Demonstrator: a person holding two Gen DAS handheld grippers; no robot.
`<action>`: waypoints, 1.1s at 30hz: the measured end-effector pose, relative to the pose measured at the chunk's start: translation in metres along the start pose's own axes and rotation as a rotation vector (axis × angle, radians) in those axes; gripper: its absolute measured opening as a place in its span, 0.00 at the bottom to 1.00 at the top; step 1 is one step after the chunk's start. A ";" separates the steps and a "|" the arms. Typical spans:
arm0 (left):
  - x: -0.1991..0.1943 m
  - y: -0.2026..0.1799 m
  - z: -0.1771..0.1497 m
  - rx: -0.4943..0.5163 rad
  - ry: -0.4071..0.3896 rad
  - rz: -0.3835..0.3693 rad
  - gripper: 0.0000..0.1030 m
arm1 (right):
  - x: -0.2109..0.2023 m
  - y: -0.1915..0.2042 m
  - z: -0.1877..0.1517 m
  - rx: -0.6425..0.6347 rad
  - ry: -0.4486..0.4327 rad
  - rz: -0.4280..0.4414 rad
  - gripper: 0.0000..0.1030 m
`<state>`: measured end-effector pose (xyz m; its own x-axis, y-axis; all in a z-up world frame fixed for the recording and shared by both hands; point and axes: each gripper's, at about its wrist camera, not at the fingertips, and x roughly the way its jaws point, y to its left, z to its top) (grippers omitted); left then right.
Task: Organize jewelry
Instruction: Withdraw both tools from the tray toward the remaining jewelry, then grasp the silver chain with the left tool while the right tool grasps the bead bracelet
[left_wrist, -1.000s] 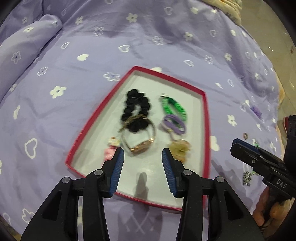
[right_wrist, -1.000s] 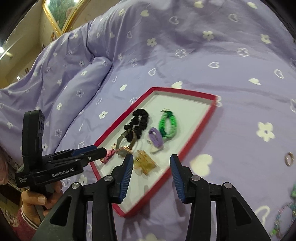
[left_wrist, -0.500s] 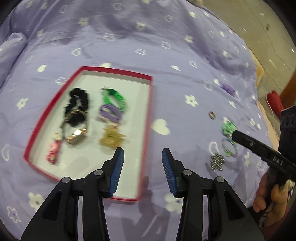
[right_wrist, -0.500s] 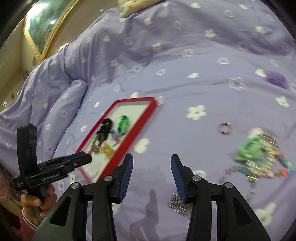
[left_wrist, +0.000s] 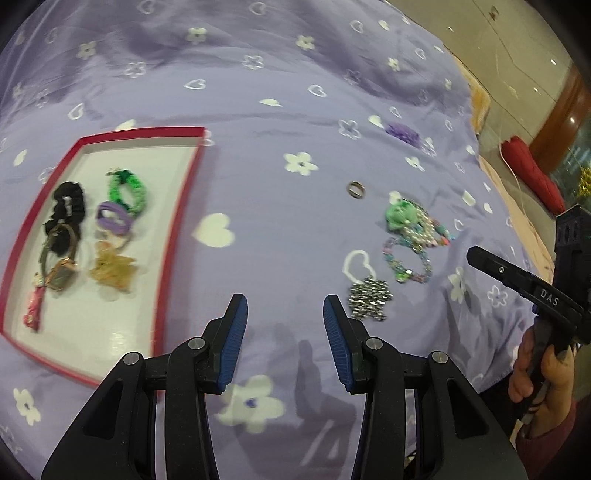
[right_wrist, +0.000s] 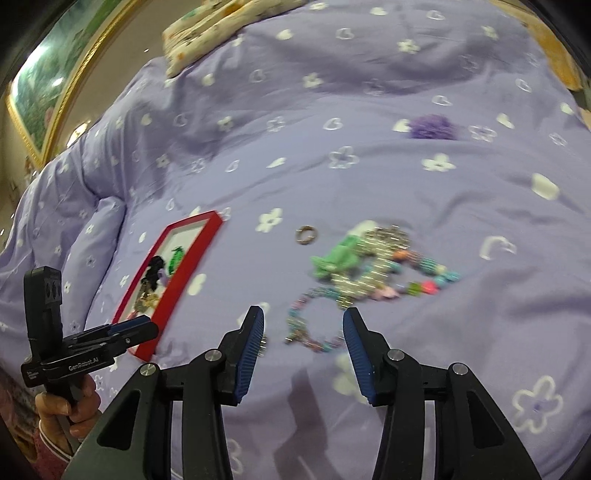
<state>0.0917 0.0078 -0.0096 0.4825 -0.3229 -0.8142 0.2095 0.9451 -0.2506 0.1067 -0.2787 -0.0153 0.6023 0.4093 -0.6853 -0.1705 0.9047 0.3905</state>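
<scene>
While both hover over the bedspread (left_wrist: 288, 110), left tool (left_wrist: 285, 310) released, right tool (right_wrist: 303, 325) released, empty.

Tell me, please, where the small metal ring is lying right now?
The small metal ring lies on the purple bedspread, between the red tray and the green-and-beaded jewelry pile.

The bedspread (left_wrist: 280, 206) is lilac, printed with white hearts and flowers. On it lies the tray (left_wrist: 181, 206), red-rimmed with a white floor. Inside the tray are a black scrunchie (left_wrist: 68, 206), a green braided band (left_wrist: 127, 190), a purple band (left_wrist: 112, 218) and an amber clip (left_wrist: 112, 271). Away from the tray on the lilac lie a silver sparkly piece (left_wrist: 369, 299), a mint-green clip (right_wrist: 334, 260), a pastel multicoloured bead bracelet (left_wrist: 406, 264) and a purple scrunchie (right_wrist: 432, 127). The gripper pads (right_wrist: 251, 354) are blue on black.
</scene>
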 end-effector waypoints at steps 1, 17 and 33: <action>0.002 -0.005 0.000 0.011 0.005 -0.005 0.40 | -0.001 -0.005 -0.001 0.009 0.000 -0.006 0.46; 0.047 -0.049 0.002 0.120 0.082 -0.072 0.57 | 0.033 -0.012 -0.010 -0.036 0.082 -0.032 0.46; 0.073 -0.066 0.000 0.253 0.072 -0.060 0.14 | 0.062 0.009 -0.018 -0.238 0.086 -0.147 0.24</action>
<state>0.1131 -0.0777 -0.0522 0.4027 -0.3651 -0.8394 0.4460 0.8791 -0.1684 0.1285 -0.2432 -0.0655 0.5679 0.2709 -0.7773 -0.2701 0.9533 0.1349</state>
